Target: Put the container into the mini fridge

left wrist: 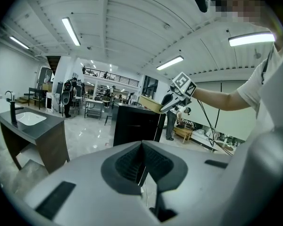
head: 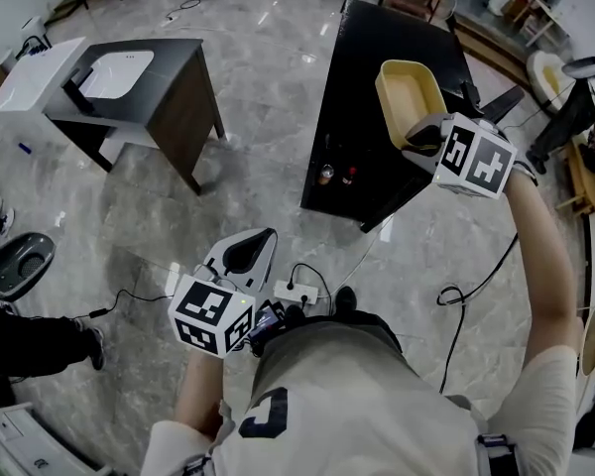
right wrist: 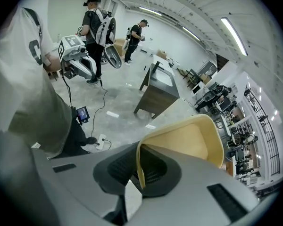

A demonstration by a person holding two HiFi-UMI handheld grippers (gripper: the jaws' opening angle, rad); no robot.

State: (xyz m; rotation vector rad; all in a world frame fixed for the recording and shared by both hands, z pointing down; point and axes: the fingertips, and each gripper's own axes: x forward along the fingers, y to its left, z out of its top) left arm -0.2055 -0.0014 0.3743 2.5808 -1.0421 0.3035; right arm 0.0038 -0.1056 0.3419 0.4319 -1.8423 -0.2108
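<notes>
A pale yellow container (head: pixel 409 92) hangs open side up over the top of the black mini fridge (head: pixel 362 77). My right gripper (head: pixel 423 135) is shut on the container's near rim. In the right gripper view the thin yellow wall (right wrist: pixel 188 140) runs down between the pads of that gripper (right wrist: pixel 139 166). My left gripper (head: pixel 250 251) is held low in front of the person's body, shut with nothing in it. In the left gripper view its jaws (left wrist: pixel 141 161) meet, and the container (left wrist: pixel 150 103) and the fridge (left wrist: pixel 137 126) show further off.
A dark table with a white sink basin (head: pixel 129 77) stands to the left of the fridge. A power strip and cables (head: pixel 296 292) lie on the grey floor near the person's feet. Two small bottles (head: pixel 325 175) show at the fridge's near side. Two people (right wrist: pixel 96 27) stand in the background.
</notes>
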